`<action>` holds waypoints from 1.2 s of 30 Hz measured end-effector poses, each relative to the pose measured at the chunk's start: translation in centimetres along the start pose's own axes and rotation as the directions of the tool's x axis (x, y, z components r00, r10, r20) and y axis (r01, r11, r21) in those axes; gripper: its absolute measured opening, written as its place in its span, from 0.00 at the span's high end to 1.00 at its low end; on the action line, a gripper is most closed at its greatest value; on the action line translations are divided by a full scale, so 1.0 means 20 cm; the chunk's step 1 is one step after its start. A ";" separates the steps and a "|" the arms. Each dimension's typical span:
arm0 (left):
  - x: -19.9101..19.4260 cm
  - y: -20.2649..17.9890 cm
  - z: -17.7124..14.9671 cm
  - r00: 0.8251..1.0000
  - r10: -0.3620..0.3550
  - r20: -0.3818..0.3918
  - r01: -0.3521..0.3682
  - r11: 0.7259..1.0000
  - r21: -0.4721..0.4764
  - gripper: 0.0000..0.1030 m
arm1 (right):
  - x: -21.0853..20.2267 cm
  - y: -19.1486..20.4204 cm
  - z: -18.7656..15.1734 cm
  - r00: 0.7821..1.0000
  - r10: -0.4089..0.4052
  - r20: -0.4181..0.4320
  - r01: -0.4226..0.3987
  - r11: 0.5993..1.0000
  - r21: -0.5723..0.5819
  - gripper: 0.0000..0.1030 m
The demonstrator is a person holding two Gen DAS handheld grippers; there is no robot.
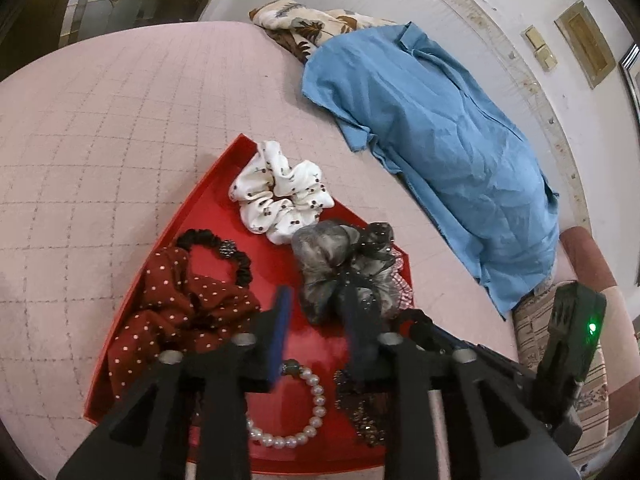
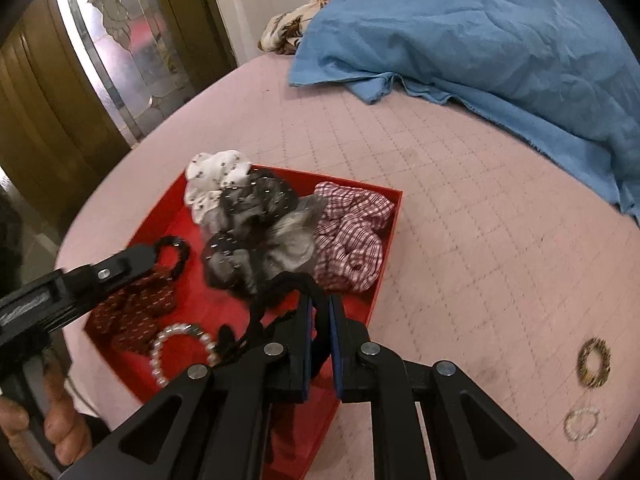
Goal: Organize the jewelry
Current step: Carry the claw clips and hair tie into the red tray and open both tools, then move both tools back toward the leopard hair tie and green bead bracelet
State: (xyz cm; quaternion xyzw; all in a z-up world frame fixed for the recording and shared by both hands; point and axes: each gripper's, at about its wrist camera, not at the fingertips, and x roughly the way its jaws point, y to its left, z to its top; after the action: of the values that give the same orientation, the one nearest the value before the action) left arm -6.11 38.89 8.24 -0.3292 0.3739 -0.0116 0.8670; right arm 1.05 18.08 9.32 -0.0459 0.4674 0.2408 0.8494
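A red tray (image 1: 200, 196) on the pink bed holds a white scrunchie (image 1: 280, 192), a grey one (image 1: 328, 256), a dark red dotted one (image 1: 180, 300), a red plaid one (image 2: 352, 232) and a pearl bracelet (image 1: 316, 400). My left gripper (image 1: 316, 320) hangs open over the tray's middle, with only bare tray floor between its fingers. My right gripper (image 2: 322, 312) is shut on a black braided hair tie (image 2: 276, 292), which loops out to the left above the tray's near right corner (image 2: 386, 256). The left gripper (image 2: 120, 264) reaches in from the left over the dotted scrunchie.
Two small rings, one mottled brown (image 2: 594, 362) and one pale beaded (image 2: 582, 424), lie on the pink quilt right of the tray. A blue garment (image 1: 440, 140) and a floral cloth (image 1: 296, 24) lie farther back. A person's hand (image 2: 40, 420) holds the left gripper.
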 end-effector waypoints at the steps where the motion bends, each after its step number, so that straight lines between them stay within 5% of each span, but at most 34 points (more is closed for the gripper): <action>1: 0.00 0.00 0.00 1.000 0.002 0.004 -0.002 1.000 -0.002 0.64 | 0.02 0.00 0.00 1.000 -0.002 -0.005 0.002 1.000 0.004 0.91; 10: -0.02 0.03 0.00 1.000 -0.002 0.013 0.002 1.000 -0.016 0.51 | 0.05 0.00 0.01 0.999 -0.034 0.000 0.034 0.999 0.003 0.86; 15: -0.01 0.02 -0.02 1.000 0.016 0.004 -0.016 1.000 0.011 0.48 | 0.00 -0.02 0.02 0.999 -0.042 0.028 0.041 0.999 0.016 0.68; 22: 0.00 -0.01 -0.04 0.998 0.061 0.008 -0.061 0.997 0.046 0.42 | -0.09 -0.05 0.01 0.998 -0.031 0.055 0.028 0.999 0.047 0.60; 36: 0.00 -0.12 -0.10 0.977 0.205 0.061 -0.213 0.963 0.164 0.40 | -0.31 -0.44 -0.28 0.994 -0.101 0.034 0.091 0.973 0.212 0.58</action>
State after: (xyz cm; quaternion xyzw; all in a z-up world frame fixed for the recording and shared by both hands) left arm -6.81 35.99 8.60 -0.2130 0.3852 0.0552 0.8962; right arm -2.11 6.32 9.95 0.0270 0.4686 0.1495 0.8702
